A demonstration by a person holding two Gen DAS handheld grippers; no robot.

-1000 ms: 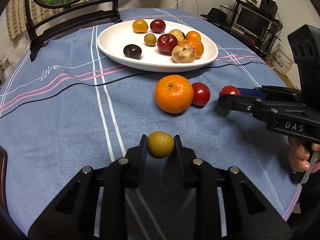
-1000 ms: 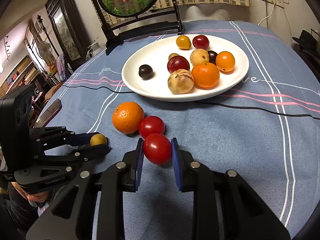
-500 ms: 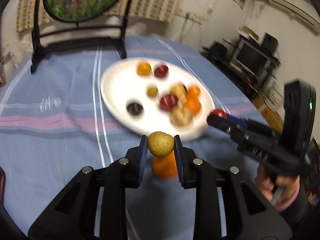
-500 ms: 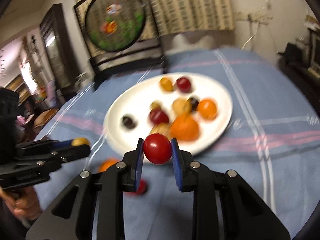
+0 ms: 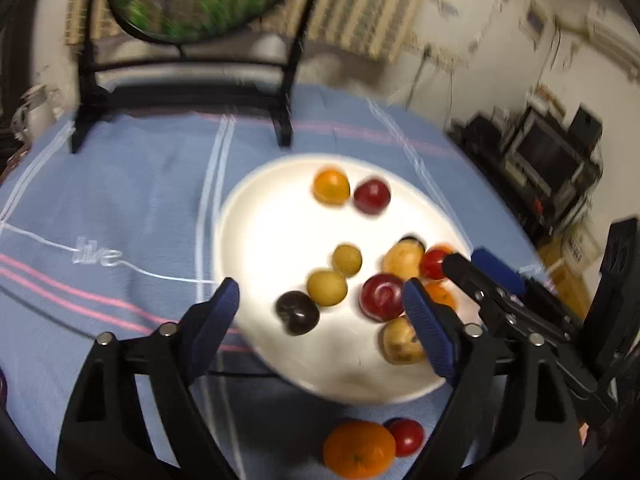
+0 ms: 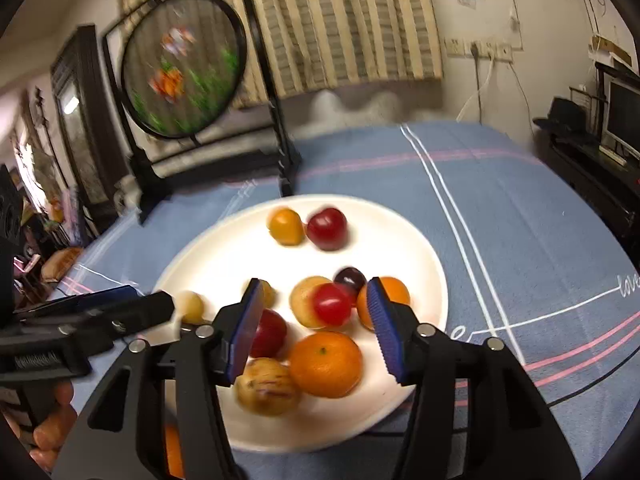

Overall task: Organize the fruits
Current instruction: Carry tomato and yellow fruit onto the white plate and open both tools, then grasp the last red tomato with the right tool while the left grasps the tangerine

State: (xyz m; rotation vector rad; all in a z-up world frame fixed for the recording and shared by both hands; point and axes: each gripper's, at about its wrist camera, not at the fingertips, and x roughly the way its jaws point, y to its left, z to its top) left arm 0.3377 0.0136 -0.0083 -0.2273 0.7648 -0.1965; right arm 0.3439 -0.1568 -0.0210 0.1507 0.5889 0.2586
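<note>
A white plate (image 5: 260,216) (image 6: 404,240) holds several fruits. My left gripper (image 5: 320,308) is open above its near side; the yellow-green fruit (image 5: 326,288) it carried lies free on the plate between the jaws. My right gripper (image 6: 316,320) is open over the plate; the red tomato (image 6: 332,305) (image 5: 434,263) sits free among the fruits, between the jaws. A big orange (image 5: 358,454) and a red tomato (image 5: 406,437) lie on the blue cloth in front of the plate.
A dark stand with a round painted screen (image 6: 182,66) stands at the table's far edge. The right gripper (image 5: 466,270) reaches in from the right in the left wrist view. A TV shelf (image 5: 552,160) stands beyond the table.
Both grippers moved forward over the plate and opened. The yellow-green fruit and the red tomato left the jaws and now lie on the plate.
</note>
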